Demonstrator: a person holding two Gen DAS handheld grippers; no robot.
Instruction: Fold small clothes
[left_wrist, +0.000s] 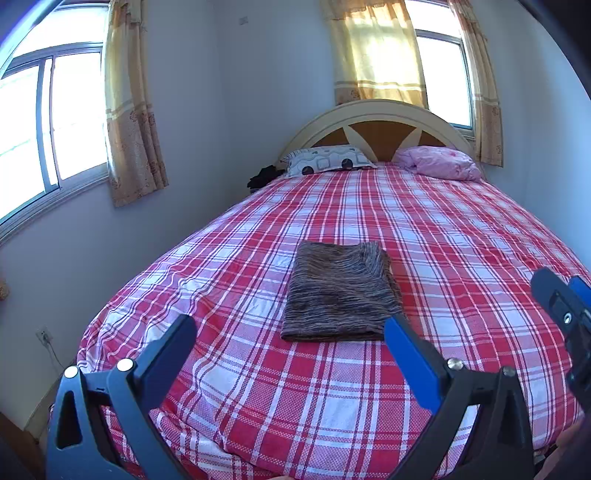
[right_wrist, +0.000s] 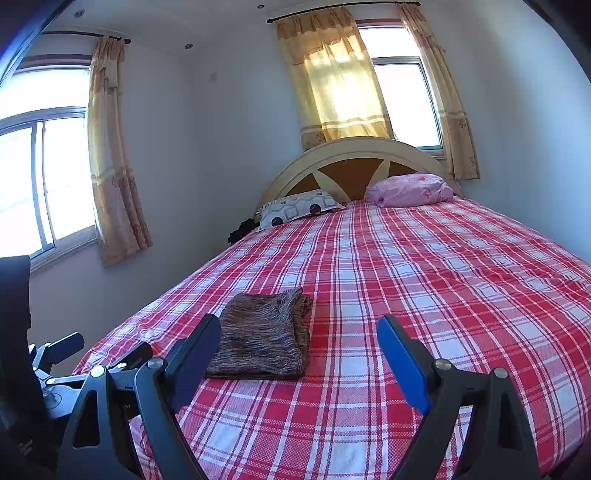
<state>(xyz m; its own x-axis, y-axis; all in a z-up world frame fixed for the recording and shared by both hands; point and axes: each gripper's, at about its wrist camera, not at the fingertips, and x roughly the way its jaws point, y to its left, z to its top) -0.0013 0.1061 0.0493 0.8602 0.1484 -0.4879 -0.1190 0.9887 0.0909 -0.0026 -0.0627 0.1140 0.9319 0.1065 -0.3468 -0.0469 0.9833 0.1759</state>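
A folded brown streaked garment (left_wrist: 341, 291) lies flat on the red and white plaid bedspread (left_wrist: 443, 229), in a neat rectangle near the foot of the bed. My left gripper (left_wrist: 290, 325) hovers just short of it, jaws wide apart and empty. In the right wrist view the same garment (right_wrist: 262, 336) sits ahead and to the left of my right gripper (right_wrist: 299, 328), which is also open with nothing between its fingers. The right gripper's body (left_wrist: 565, 314) shows at the right edge of the left view, and the left gripper's body (right_wrist: 74, 362) at the lower left of the right view.
Two pillows lie by the arched headboard (left_wrist: 373, 122): a patterned one (left_wrist: 327, 160) and a pink one (left_wrist: 439, 162). A dark bundle (left_wrist: 264, 175) sits at the bed's far left edge. Curtained windows stand on the left wall and behind the headboard. Plaid bedspread (right_wrist: 461, 277) stretches right.
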